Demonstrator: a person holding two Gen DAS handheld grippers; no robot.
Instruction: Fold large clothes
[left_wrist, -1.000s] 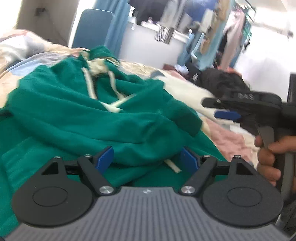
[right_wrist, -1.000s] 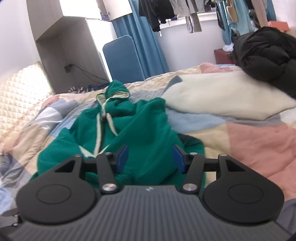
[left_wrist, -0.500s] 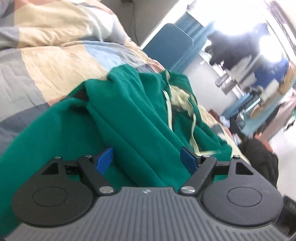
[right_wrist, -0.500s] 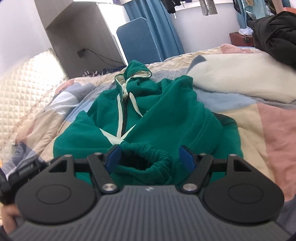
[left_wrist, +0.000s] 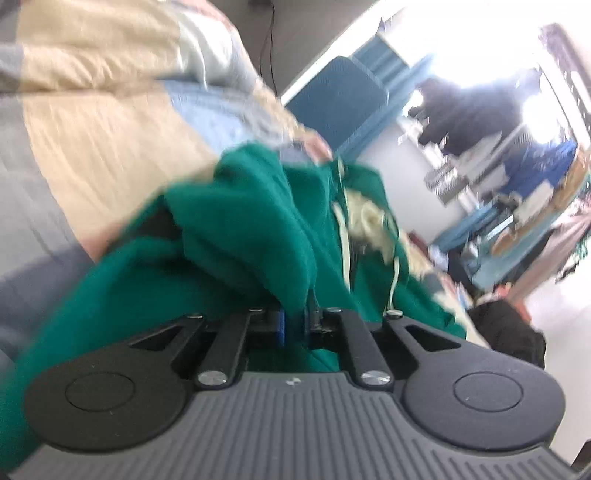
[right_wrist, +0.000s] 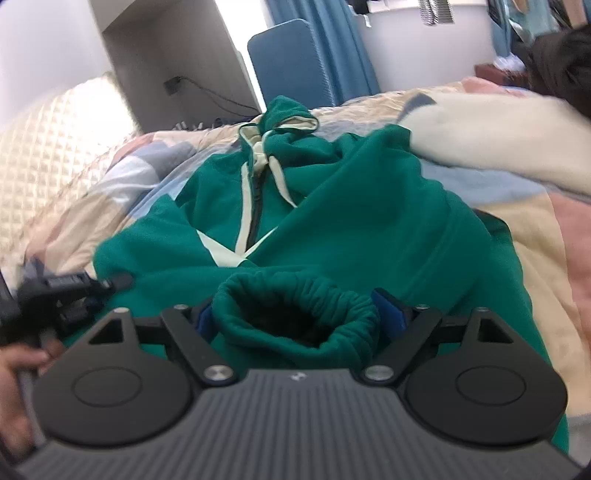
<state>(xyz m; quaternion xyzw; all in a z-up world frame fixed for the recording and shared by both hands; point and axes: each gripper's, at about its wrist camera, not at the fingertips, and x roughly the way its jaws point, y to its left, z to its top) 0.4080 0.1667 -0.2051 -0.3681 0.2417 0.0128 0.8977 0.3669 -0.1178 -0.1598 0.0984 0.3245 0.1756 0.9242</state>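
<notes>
A green zip hoodie (right_wrist: 369, 229) with cream drawstrings lies crumpled on the bed, hood toward the far end. My left gripper (left_wrist: 295, 326) is shut on a fold of the hoodie (left_wrist: 240, 229) at its left side, with green cloth pinched between the blue pads. In the right wrist view the left gripper (right_wrist: 74, 291) shows at the left edge, held by a hand (right_wrist: 18, 369). My right gripper (right_wrist: 295, 314) stands wide open, and the ribbed sleeve cuff (right_wrist: 266, 295) sits between its pads.
A patchwork quilt (right_wrist: 554, 258) covers the bed. A white fluffy blanket (right_wrist: 498, 140) and a black coat (right_wrist: 561, 62) lie at the far right. A padded headboard (right_wrist: 55, 147) is at the left, a blue chair back (right_wrist: 291, 62) behind the bed.
My left gripper swung round to the hoodie's left side, rolled, and closed on a fold of it. My right gripper opened wider and came down around the sleeve cuff.
</notes>
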